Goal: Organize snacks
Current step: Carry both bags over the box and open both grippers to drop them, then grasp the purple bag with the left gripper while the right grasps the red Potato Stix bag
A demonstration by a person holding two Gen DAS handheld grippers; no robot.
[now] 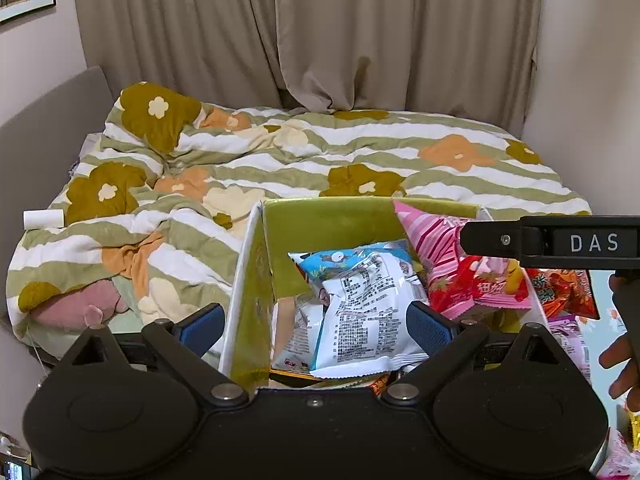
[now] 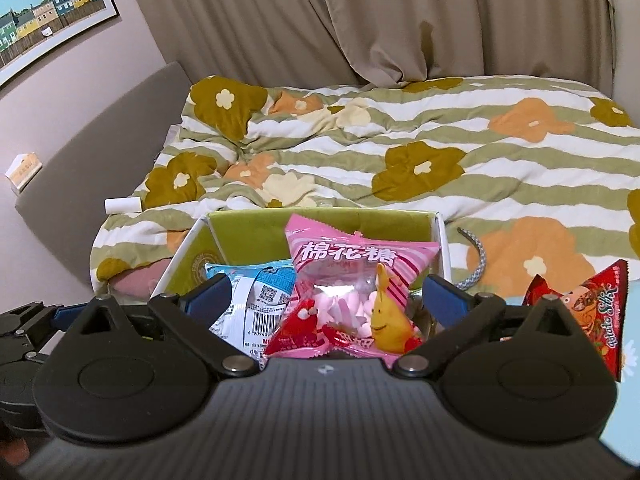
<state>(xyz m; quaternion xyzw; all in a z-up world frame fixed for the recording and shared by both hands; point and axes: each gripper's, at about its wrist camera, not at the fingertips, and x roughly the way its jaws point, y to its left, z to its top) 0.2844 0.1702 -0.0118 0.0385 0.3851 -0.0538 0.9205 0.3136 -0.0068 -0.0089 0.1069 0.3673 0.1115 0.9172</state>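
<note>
Now: bed [image 2: 440, 152] under floral duvet, beige curtains [image 2: 320, 20] behind | green box [image 1: 328, 220] at bed's near edge holds pink marshmallow bag [image 2: 360, 280], blue-white packet [image 1: 360, 304] | left tool [image 1: 316, 324], right tool [image 2: 328, 300] both spread, empty.

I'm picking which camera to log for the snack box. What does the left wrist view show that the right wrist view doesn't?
Only the left wrist view shows the right gripper from the side and a pink plush under the quilt edge. Only the right wrist view shows the tissue box and the grey cord. Both show the green box, the pink marshmallow bag, the white-blue packet and the white roll.
</note>
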